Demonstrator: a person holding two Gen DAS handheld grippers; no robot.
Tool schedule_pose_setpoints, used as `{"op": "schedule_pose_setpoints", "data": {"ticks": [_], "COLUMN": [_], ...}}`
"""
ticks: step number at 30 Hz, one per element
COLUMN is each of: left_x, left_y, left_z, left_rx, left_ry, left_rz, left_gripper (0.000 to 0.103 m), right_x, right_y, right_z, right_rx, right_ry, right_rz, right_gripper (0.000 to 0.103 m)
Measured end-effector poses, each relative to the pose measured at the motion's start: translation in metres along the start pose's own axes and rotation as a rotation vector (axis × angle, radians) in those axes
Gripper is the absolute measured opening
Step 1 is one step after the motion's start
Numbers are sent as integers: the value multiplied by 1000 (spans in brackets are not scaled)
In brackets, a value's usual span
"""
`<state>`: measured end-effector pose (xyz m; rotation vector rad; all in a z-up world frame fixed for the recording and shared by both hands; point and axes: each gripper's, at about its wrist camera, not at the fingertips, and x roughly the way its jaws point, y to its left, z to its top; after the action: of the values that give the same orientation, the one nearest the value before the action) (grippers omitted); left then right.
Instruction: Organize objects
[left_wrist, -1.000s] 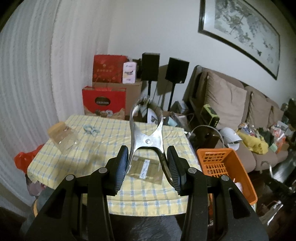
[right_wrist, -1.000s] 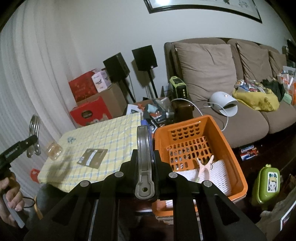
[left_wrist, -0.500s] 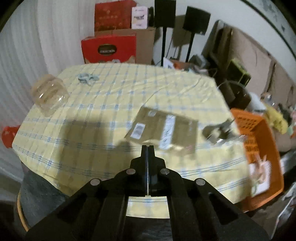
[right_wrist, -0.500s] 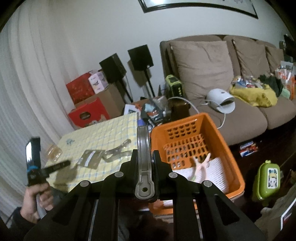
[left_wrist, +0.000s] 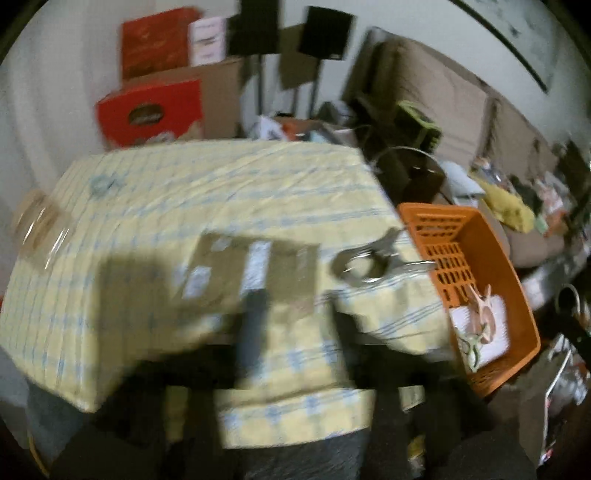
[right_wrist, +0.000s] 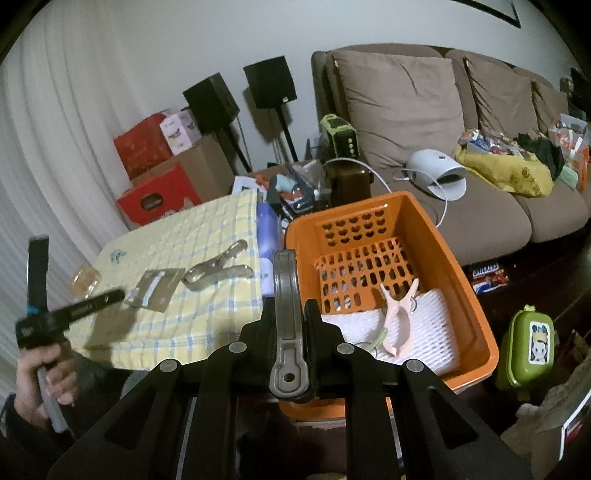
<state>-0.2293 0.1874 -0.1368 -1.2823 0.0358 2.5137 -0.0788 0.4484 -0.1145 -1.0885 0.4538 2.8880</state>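
Note:
A large metal clip (right_wrist: 218, 271) lies on the yellow checked table (right_wrist: 207, 317) near its right edge, beside a brown card packet (right_wrist: 155, 290); it also shows in the blurred left wrist view (left_wrist: 369, 262). My left gripper (right_wrist: 110, 295) hovers over the table's near left part, empty; its fingers are smeared by motion in its own view. My right gripper (right_wrist: 290, 321) is shut on a grey metal clip (right_wrist: 288, 325), held on edge in front of the orange basket (right_wrist: 469, 295). A pink clothes peg (right_wrist: 397, 317) lies in the basket on white padding.
A clear plastic box (right_wrist: 85, 278) and a small blue clip (right_wrist: 117, 254) sit on the table's left side. Red cartons (right_wrist: 159, 195) and speakers stand behind it. A brown sofa (right_wrist: 461, 147) with clutter is at the right; a green case (right_wrist: 530, 350) sits on the floor.
The left gripper let go of the large metal clip, which now lies on the table. It has swung down and to the right, blurred. The right gripper edged closer to the basket.

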Motion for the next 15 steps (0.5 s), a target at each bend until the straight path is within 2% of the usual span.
{"op": "schedule_pose_setpoints", "data": {"ticks": [1, 2, 5, 6, 7, 8, 10, 12, 15], "left_x": [7, 15, 34, 43, 55, 64, 84, 95, 105], "left_y": [-16, -31, -72, -84, -96, -102, -109, -111, -108], "left_z": [7, 13, 22, 23, 24, 25, 30, 35, 44], "left_rx": [78, 162, 420, 503, 596, 644, 697, 722, 704], "left_ry": [24, 45, 34, 36, 72, 105, 166, 188, 243], "left_rz": [-3, -2, 56, 63, 31, -3, -32, -42, -184], "left_gripper": [90, 94, 96, 100, 100, 100, 100, 100, 100], "right_x": [1, 2, 6, 7, 9, 10, 13, 16, 21], "right_y": [0, 1, 1, 1, 1, 0, -2, -2, -4], "right_z": [-1, -1, -3, -3, -3, -3, -4, -4, -6], "right_rx": [-3, -7, -15, -16, -14, -11, -7, -8, -7], "right_ry": [3, 6, 11, 14, 16, 21, 26, 33, 44], "right_rz": [2, 3, -2, -6, -6, -2, 6, 11, 13], "right_gripper": [14, 14, 14, 14, 14, 14, 14, 14, 14]}}
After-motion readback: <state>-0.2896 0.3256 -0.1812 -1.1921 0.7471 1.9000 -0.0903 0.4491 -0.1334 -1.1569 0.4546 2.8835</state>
